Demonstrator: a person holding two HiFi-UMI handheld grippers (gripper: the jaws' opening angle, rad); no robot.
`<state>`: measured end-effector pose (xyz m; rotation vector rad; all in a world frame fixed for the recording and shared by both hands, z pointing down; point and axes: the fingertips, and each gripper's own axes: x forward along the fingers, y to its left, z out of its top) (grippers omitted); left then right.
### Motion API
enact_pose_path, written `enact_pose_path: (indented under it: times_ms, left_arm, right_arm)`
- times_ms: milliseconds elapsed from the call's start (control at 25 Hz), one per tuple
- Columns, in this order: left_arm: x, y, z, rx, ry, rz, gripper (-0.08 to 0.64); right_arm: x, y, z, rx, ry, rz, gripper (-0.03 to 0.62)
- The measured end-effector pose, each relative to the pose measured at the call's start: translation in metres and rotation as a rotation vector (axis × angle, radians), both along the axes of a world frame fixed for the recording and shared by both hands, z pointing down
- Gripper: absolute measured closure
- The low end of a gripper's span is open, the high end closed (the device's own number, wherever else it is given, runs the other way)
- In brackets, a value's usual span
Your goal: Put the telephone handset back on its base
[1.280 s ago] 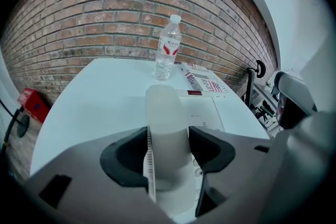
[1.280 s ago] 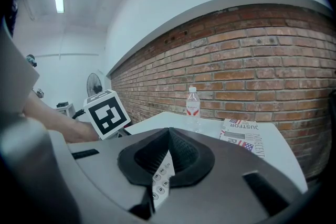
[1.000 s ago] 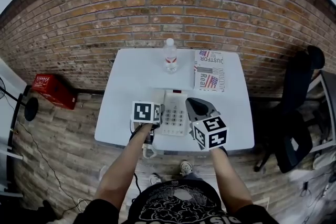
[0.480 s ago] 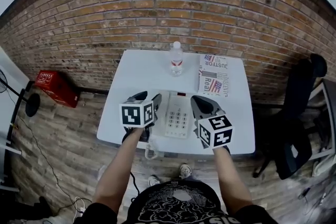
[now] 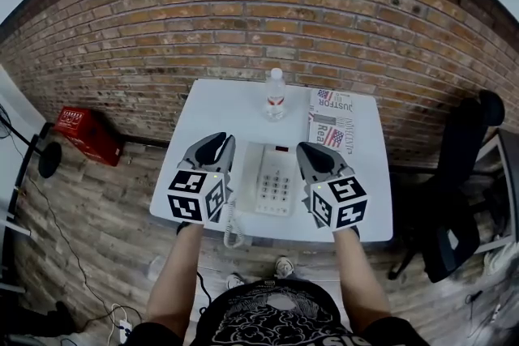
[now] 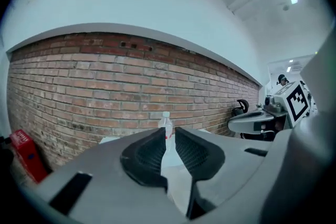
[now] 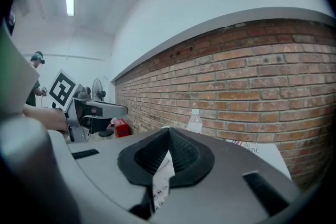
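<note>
The white telephone [image 5: 276, 184] sits near the front of the white table [image 5: 219, 113]. Its handset [image 5: 248, 174] lies along the left side of the base, and the coiled cord [image 5: 231, 229] hangs over the table's front edge. My left gripper [image 5: 212, 145] [image 6: 168, 136] hovers left of the phone, apart from it. Its jaws are closing, with a narrow gap and nothing between them. To the right of the phone my right gripper [image 5: 311, 155] [image 7: 168, 134] is held with its tips together and empty; the keypad [image 7: 159, 194] shows below it.
A clear water bottle [image 5: 276, 96] [image 6: 166, 124] [image 7: 195, 120] stands at the table's back, a newspaper [image 5: 332, 121] to its right. Behind is a brick wall. A red crate [image 5: 83, 135] lies on the floor to the left and a black chair [image 5: 458, 174] stands to the right.
My left gripper has pulled back from the phone's left side, where the handset lies, and lifted; its jaws have narrowed. The right gripper has stayed beside the phone.
</note>
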<state>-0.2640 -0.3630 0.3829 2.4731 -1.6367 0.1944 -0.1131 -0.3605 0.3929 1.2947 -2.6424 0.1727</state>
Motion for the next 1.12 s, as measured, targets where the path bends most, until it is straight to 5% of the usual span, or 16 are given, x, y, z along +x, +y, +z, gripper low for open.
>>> enact_pose_path:
  times_ms: [240, 1120]
  left_arm:
    - [-0.011, 0.014, -0.005, 0.051, -0.014, -0.034, 0.551]
    - [-0.022, 0.023, 0.008, 0.021, 0.022, -0.063, 0.553]
  right_arm:
    - [0.000, 0.004, -0.007, 0.016, 0.019, -0.008, 0.591]
    - [0.004, 0.004, -0.007, 0.021, 0.012, -0.006, 0.592]
